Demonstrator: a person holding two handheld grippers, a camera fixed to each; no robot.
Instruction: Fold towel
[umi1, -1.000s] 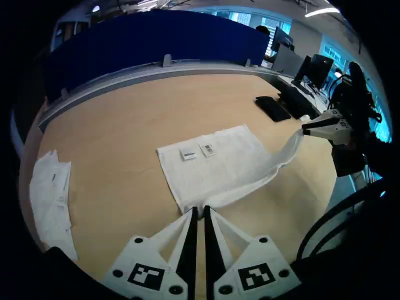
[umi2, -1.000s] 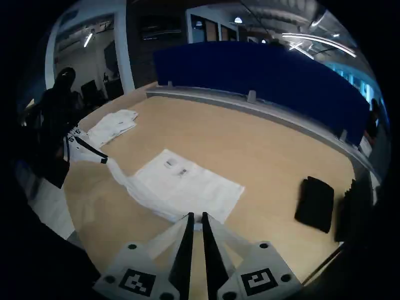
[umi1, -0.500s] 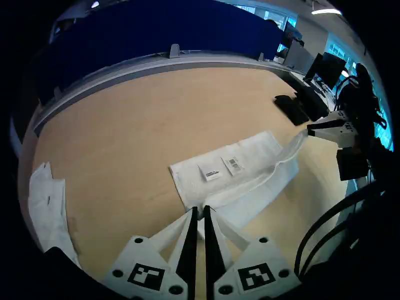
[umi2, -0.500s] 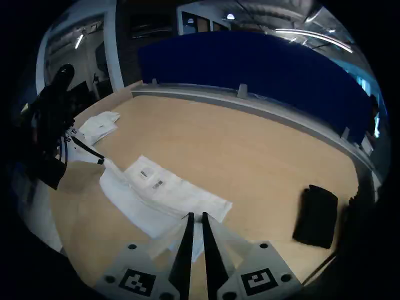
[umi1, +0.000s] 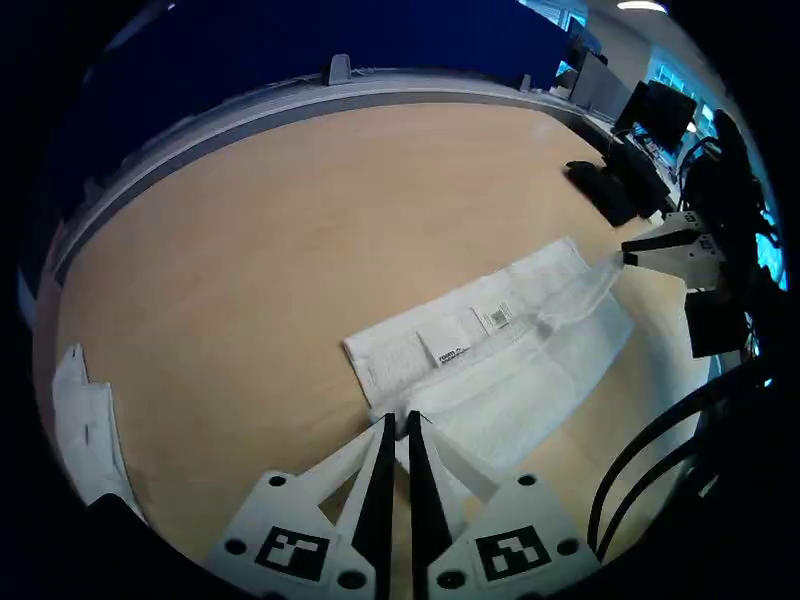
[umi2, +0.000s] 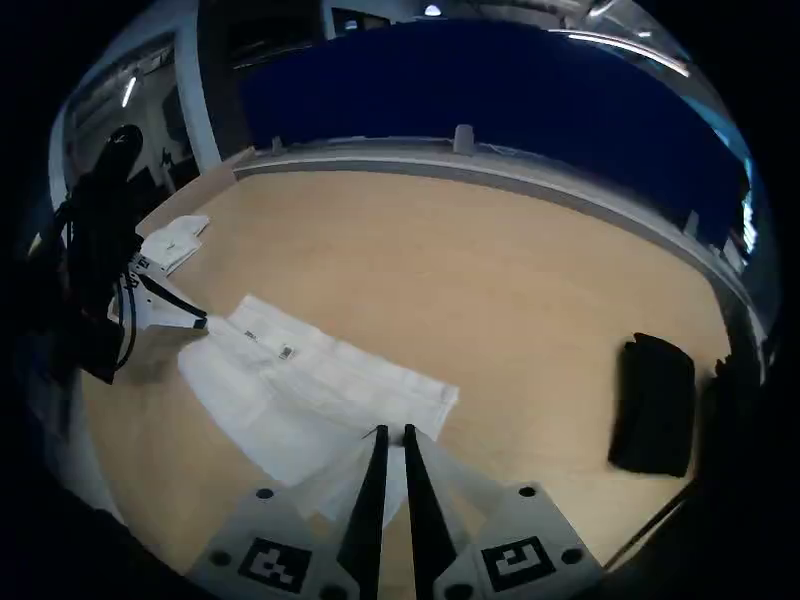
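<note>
In the left gripper view, your left gripper (umi1: 397, 422) sits at 6 o'clock with its jaws drawn together on a corner of the white towel (umi1: 500, 345), the cloth pinched at the tips. A second ago the near edge hung as a narrow, stretched strip between your two tools; now that edge has travelled forward, and the lifted layer spreads wide over the lower one, reaching the labels. The right gripper (umi1: 630, 250) at 3 o'clock pinches the far end of the same edge. The towel lies on the worktop (umi1: 280, 220), just right of centre, running toward 3 o'clock.

In the right gripper view, the right gripper at 6 o'clock (umi2: 388, 432) has its jaws clamped on the other corner, cloth bunched between them. The towel stretches toward 9 o'clock, where the left gripper holds its end. The sagging band of a second ago has become a broad flap over the flat half.

The first fold looks about halfway over — I judge you need to carry both corners on to the far edge and line them up.
</note>
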